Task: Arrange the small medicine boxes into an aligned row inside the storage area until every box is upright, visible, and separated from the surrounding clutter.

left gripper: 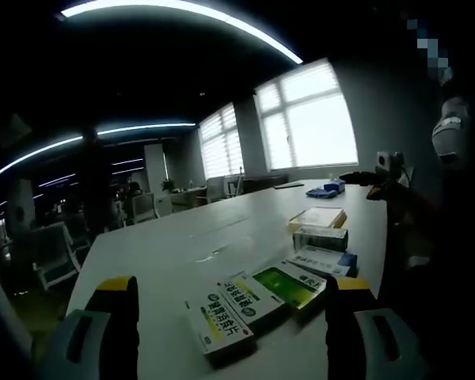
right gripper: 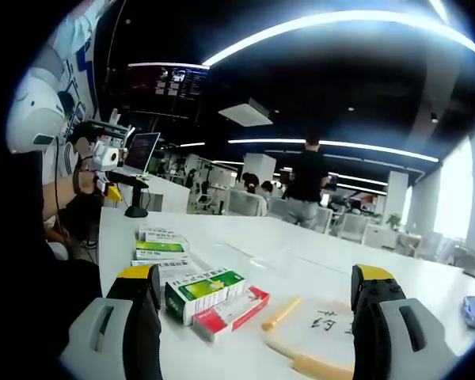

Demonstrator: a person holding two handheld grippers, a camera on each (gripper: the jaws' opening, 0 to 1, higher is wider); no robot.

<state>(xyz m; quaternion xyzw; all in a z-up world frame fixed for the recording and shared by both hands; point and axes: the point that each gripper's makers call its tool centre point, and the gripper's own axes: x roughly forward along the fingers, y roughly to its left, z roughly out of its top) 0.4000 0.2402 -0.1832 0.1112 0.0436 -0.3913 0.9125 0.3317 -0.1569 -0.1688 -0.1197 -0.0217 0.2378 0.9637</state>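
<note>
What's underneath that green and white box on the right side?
In the right gripper view, the green-topped box leans on a red and white box lying flat on the table. Whatever else lies beneath is covered.

The medicine boxes point(left gripper: 257, 305) carry printed labels (Chinese characters, too blurred to read).

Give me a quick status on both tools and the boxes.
Left tool open, empty. Right tool open, empty. Medicine boxes lying flat on white table, not yet rowed. Wooden board beside them.
</note>
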